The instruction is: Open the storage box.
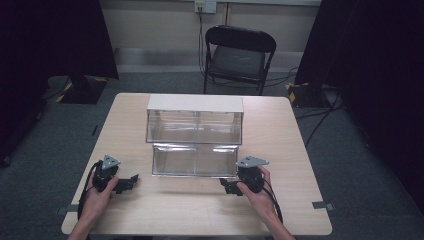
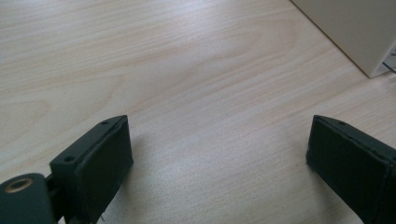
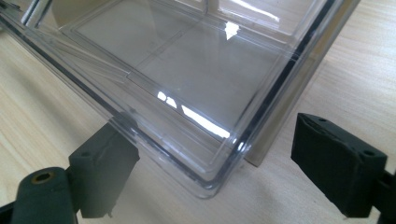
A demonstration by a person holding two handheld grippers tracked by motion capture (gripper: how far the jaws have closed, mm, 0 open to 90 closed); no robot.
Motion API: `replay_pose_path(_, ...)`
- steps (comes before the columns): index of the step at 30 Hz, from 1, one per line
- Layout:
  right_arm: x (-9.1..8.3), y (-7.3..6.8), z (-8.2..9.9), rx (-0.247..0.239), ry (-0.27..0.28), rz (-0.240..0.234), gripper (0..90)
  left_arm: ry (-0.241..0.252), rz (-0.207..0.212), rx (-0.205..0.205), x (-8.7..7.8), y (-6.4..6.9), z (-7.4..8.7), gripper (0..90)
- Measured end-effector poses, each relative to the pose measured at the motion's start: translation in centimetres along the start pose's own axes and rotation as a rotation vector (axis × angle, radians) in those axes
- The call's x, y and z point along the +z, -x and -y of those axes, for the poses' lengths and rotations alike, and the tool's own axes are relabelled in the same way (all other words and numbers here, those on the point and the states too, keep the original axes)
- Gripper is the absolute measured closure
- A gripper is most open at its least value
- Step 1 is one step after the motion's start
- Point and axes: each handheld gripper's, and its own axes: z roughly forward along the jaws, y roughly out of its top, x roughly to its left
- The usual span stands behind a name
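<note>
A white drawer unit [image 1: 195,103] with clear plastic drawers stands at the middle of the wooden table [image 1: 280,145]. Its lower clear drawer [image 1: 195,159] is pulled out toward me and looks empty. My left gripper [image 1: 127,181] rests on the table to the left of the drawer, open, with bare wood between its jaws [image 2: 219,128]; a corner of the white unit [image 2: 355,28] shows ahead of it. My right gripper [image 1: 229,186] sits at the drawer's front right corner, open. In the right gripper view the drawer's rounded corner [image 3: 219,112] lies between the jaws [image 3: 212,133], untouched.
A black folding chair [image 1: 239,55] stands beyond the table's far edge. Dark curtains [image 1: 55,35] hang at both sides, and cables [image 1: 320,120] run over the grey floor at the right. Bare tabletop lies in front of the drawer [image 1: 190,205].
</note>
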Motion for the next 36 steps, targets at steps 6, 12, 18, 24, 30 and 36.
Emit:
replay_pose_path(6, 0.40, 0.04, 0.22, 0.009, 0.005, -0.002, 13.9, 0.000, 0.000, 0.000, 0.00, 0.00, 0.00, 6.4)
replay_pose_path(12, 0.39, -0.05, 0.32, 0.008, 0.018, 0.000, 13.7, 0.000, 0.000, 0.000, 0.00, 0.00, 0.00, 6.4)
replay_pose_path(18, 0.17, -0.09, 0.30, 0.009, 0.036, -0.014, 13.5, 0.000, 0.000, 0.000, 0.00, 0.00, 0.00, 6.4)
replay_pose_path(24, -0.16, -0.20, 0.20, 0.008, 0.055, -0.036, 13.5, 0.000, -0.001, 0.002, -0.01, -0.02, -0.01, 6.4)
replay_pose_path(30, -0.42, -0.23, 0.10, 0.002, 0.063, -0.046, 13.5, 0.000, -0.001, 0.002, -0.01, -0.02, -0.01, 6.4)
replay_pose_path(36, -0.52, -0.38, 0.08, -0.011, 0.070, -0.035, 13.6, 0.000, 0.000, 0.000, 0.00, 0.00, 0.00, 6.4)
